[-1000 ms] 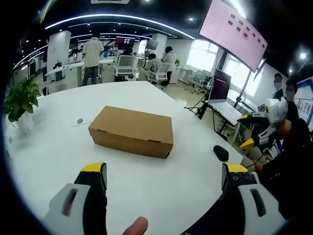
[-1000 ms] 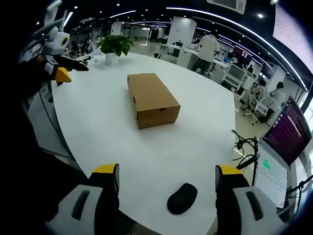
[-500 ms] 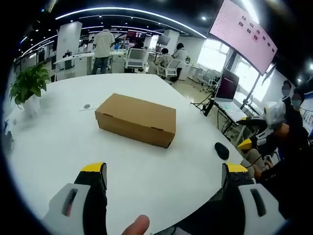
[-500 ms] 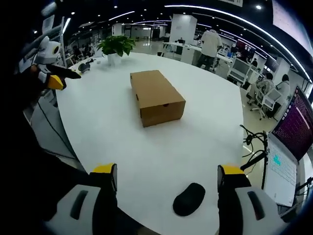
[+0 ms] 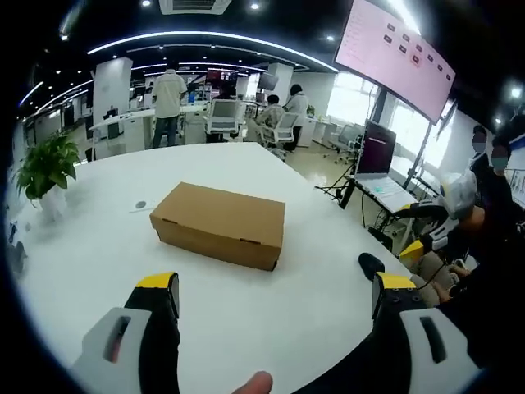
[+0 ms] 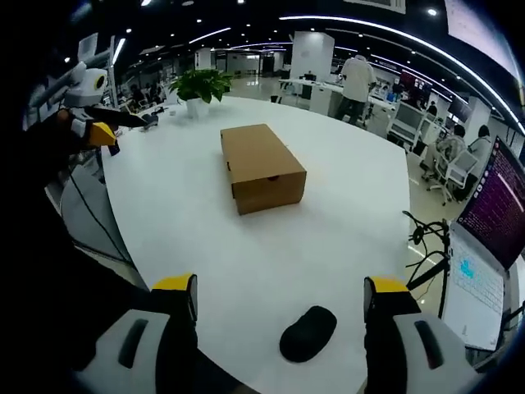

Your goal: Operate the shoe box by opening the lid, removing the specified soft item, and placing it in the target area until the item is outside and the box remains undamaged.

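Shoe box closed on table | both grippers' jaws wide apart

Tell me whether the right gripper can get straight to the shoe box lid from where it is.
Probably yes. The right gripper is open and empty, and the closed shoe box sits ahead on bare white table. The black mouse lies close between the jaws but low, so passing above it looks easy.

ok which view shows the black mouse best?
Right gripper view: the black mouse lies whole on the white table between that gripper's jaws. Left gripper view catches it small at the table edge.
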`<state>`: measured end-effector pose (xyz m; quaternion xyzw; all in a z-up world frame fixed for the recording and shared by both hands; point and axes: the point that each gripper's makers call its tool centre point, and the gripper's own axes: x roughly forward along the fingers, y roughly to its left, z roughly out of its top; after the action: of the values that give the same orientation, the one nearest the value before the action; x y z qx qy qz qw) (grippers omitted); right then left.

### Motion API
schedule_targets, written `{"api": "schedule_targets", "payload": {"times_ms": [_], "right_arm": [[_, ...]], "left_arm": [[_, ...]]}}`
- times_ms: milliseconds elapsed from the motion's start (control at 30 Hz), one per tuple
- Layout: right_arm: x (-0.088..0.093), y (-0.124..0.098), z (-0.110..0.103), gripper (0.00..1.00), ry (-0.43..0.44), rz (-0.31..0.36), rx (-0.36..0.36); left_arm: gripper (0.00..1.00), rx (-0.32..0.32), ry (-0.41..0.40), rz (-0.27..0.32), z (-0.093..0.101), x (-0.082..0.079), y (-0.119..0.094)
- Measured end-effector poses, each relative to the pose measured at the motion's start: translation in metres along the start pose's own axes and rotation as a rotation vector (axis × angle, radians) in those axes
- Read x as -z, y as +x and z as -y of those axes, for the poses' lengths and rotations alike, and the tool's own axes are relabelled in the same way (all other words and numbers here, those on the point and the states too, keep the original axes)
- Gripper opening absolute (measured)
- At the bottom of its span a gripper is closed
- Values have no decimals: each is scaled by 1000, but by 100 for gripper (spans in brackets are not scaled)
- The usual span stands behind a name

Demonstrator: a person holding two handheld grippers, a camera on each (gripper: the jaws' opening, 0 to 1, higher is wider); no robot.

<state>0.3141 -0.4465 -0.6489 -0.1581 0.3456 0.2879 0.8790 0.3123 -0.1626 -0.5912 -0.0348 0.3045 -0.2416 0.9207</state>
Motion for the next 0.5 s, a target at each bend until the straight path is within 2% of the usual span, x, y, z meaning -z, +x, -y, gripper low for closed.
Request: {"api": "schedule_targets", "payload": {"times_ms": [100,200,367,500], "right_arm": [[-3,0,3,83,-16,33,-3],[-4,1,5,83,-16,39,-5],[-6,4,3,84,-19,33,-26],[-9,6,0,85,-50,37,-43]], "left_arm": [[99,0,3,32,3,-4,0],[99,-9,-14,38,5,-4,0],[99,-5,-23,25,12,-5,1],[99,-9,-49,6,11,-3,3]]}}
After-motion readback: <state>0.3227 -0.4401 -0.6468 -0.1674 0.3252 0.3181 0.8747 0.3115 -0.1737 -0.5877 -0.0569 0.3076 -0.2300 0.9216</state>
